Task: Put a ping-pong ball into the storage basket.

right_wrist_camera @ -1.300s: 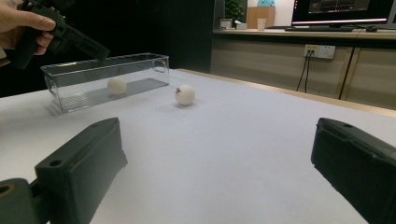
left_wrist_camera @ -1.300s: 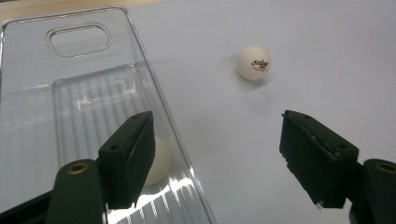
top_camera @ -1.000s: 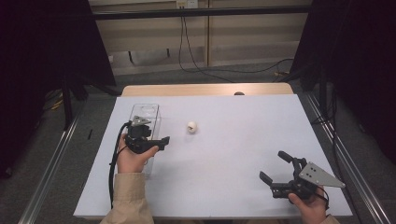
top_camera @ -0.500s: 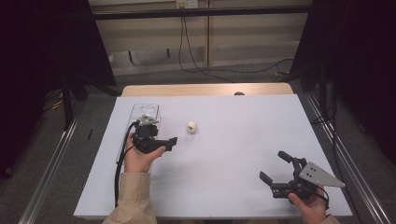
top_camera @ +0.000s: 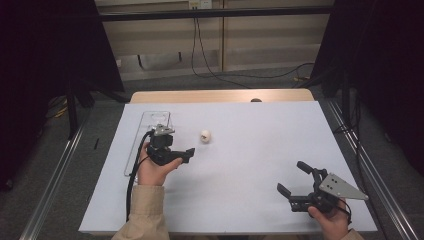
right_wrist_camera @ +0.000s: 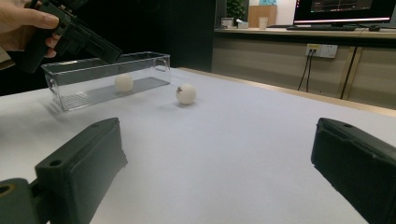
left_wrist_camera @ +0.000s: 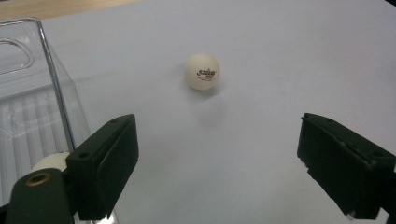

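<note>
Left gripper (top_camera: 186, 153) hovering just beside clear plastic bin (top_camera: 150, 131), fingers spreading wider, nothing between; table-tennis ball (left_wrist_camera: 201, 71) lying ahead of them on desk (top_camera: 260, 145), outside bin. Right gripper (top_camera: 292, 180) spread, well apart.

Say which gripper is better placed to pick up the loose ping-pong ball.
Left. The left gripper is open beside the ping-pong ball, by the clear bin; the right gripper sits at the table's near right corner.

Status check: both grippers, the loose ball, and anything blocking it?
Left gripper open, jaws just widened, empty. Right gripper open, idle. Loose ball on table beside clear box. Path clear.
</note>
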`<state>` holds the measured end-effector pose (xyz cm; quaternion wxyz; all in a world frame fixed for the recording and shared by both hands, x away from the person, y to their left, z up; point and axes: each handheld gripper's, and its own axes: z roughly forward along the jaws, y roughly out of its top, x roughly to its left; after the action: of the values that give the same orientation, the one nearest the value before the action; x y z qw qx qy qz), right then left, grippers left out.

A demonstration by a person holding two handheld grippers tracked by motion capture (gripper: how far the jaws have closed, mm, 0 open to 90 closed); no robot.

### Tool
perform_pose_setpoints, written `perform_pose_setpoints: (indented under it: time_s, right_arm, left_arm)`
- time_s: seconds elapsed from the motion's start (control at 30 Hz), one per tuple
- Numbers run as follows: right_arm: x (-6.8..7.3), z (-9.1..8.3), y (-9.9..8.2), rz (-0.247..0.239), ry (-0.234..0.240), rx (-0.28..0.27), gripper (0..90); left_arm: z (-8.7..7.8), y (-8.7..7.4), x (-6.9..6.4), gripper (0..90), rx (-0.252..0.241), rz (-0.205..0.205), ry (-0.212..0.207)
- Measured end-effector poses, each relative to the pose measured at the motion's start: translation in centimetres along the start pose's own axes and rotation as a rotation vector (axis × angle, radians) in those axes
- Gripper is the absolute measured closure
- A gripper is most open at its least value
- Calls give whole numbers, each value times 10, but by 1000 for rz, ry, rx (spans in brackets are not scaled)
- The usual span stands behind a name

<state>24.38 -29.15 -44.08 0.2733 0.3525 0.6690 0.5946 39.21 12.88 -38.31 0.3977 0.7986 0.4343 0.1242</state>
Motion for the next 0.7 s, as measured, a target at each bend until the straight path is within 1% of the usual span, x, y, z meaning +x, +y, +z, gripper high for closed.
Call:
perform_pose_setpoints:
  time_s: [0.1, 0.23, 0.27, 0.3, 0.33, 0.37, 0.4, 0.47, 0.57, 0.6, 0.67, 0.7]
  right_arm:
    - [0, 0, 0, 2, 0, 1, 18]
    - [0, -1, -1, 0, 2, 5, 17]
    - [0, -1, -1, 0, 1, 5, 18]
    - [0, -2, -1, 2, 2, 5, 18]
    - [0, -2, -1, 2, 2, 5, 18]
    - [0, -2, -1, 3, 1, 5, 18]
    - [0, -2, -1, 1, 1, 6, 18]
    - [-1, -1, -1, 2, 0, 7, 18]
    - [-1, -1, -1, 3, 0, 6, 18]
    - [-1, -1, -1, 3, 0, 6, 18]
    - [-1, -2, -1, 3, -1, 7, 18]
    - [-1, -2, -1, 3, 0, 6, 18]
  left_arm:
    - [1, 1, -1, 125, -1, 9, 0]
    - [5, 1, -4, 121, -8, 2, -2]
    - [6, 1, -4, 118, -1, 9, -4]
    - [6, 1, -5, 115, -2, 7, -4]
    - [7, 1, -6, 115, -14, -1, 0]
    - [7, 2, -6, 112, -12, 8, 4]
    - [8, 2, -6, 110, -16, 6, 9]
    - [10, 2, -7, 105, -31, -6, 19]
    - [11, 2, -7, 104, -24, 9, 23]
    - [13, 2, -8, 104, -39, -8, 23]
    - [13, 2, -8, 103, -36, 9, 27]
    - [14, 2, -9, 103, -39, 9, 30]
